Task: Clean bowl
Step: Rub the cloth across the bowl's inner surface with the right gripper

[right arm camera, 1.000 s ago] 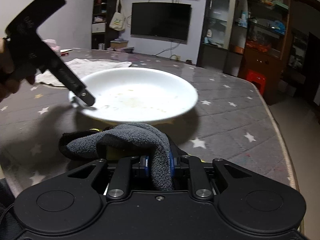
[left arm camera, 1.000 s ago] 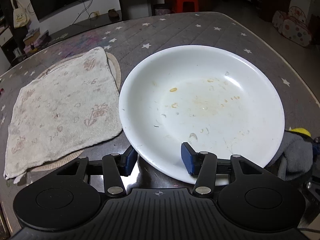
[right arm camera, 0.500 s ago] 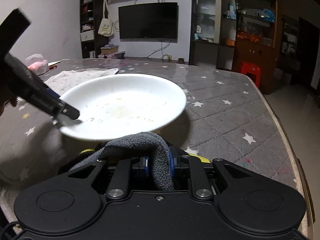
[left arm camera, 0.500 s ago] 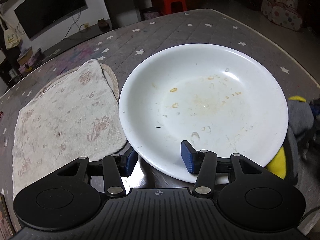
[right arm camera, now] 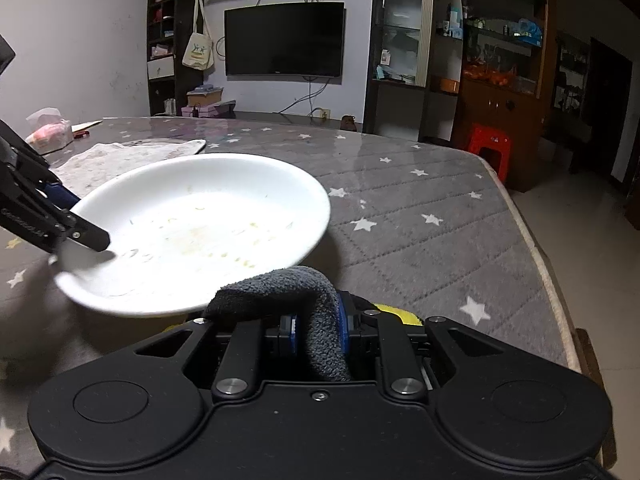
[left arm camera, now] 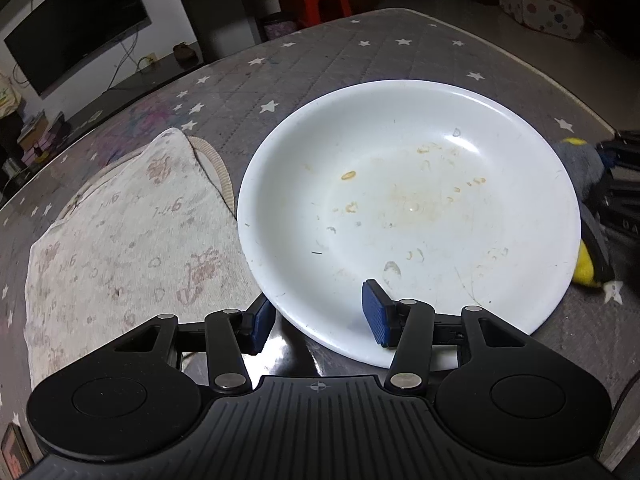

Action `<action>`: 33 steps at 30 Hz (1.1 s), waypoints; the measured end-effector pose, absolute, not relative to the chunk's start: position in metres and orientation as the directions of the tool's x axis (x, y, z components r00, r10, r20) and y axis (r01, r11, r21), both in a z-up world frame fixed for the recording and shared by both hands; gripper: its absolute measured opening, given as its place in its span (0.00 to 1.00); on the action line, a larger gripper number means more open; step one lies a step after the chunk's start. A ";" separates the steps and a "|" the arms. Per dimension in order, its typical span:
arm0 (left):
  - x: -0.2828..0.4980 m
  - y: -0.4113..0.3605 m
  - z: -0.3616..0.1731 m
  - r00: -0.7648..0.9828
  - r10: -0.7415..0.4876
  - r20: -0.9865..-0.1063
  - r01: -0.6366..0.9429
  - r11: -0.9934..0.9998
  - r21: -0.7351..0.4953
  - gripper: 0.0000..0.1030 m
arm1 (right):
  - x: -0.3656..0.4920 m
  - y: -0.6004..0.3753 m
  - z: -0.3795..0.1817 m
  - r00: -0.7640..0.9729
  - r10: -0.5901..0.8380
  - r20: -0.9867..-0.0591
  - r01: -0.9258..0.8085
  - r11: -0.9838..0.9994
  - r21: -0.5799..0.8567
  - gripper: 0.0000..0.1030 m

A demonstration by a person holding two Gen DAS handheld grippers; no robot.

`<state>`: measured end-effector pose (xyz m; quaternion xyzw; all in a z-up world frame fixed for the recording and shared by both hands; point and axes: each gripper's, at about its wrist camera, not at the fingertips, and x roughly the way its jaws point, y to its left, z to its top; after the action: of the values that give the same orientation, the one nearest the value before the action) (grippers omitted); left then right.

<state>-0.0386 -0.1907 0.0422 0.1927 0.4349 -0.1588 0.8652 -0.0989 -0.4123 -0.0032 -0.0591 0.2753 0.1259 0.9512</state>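
A wide white bowl (left arm camera: 408, 200) with dried yellowish food marks is held tilted above the grey starred table; it also shows in the right wrist view (right arm camera: 200, 232). My left gripper (left arm camera: 318, 320) is shut on the bowl's near rim, one pad under the rim and one pad (left arm camera: 374, 318) inside. My right gripper (right arm camera: 318, 328) is shut on a grey and yellow cleaning cloth (right arm camera: 304, 300), just below the bowl's near edge in its view. The cloth shows at the right edge of the left wrist view (left arm camera: 588, 168).
A stained beige towel (left arm camera: 120, 232) lies flat left of the bowl. The grey starred table cover (right arm camera: 420, 232) stretches right to its edge. A pink packet (right arm camera: 48, 136) lies far left. A TV, shelves and a red stool stand beyond the table.
The bowl has been lifted and tilted off the table by my left gripper. My right gripper with the cloth has risen and come close to the bowl's edge.
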 end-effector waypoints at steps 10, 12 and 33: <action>-0.026 -0.193 0.041 0.564 -0.103 -0.819 0.491 0.839 0.233 0.50 | -0.077 -0.420 -0.004 0.822 0.185 -0.539 -0.268 0.960 -0.078 0.20; -0.023 -0.193 0.041 0.563 -0.102 -0.820 0.500 0.832 0.240 0.50 | -0.073 -0.421 -0.004 0.823 0.179 -0.539 -0.266 0.960 -0.087 0.20; -0.045 -0.195 0.046 0.577 -0.086 -0.812 0.351 0.924 0.151 0.53 | -0.077 -0.429 -0.006 0.827 0.135 -0.546 -0.215 0.973 -0.085 0.20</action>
<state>-0.0451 -0.1946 0.0461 0.1495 0.4426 -0.1247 0.8753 -0.0773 -0.4291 -0.0056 -0.0714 0.2798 0.0916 0.9530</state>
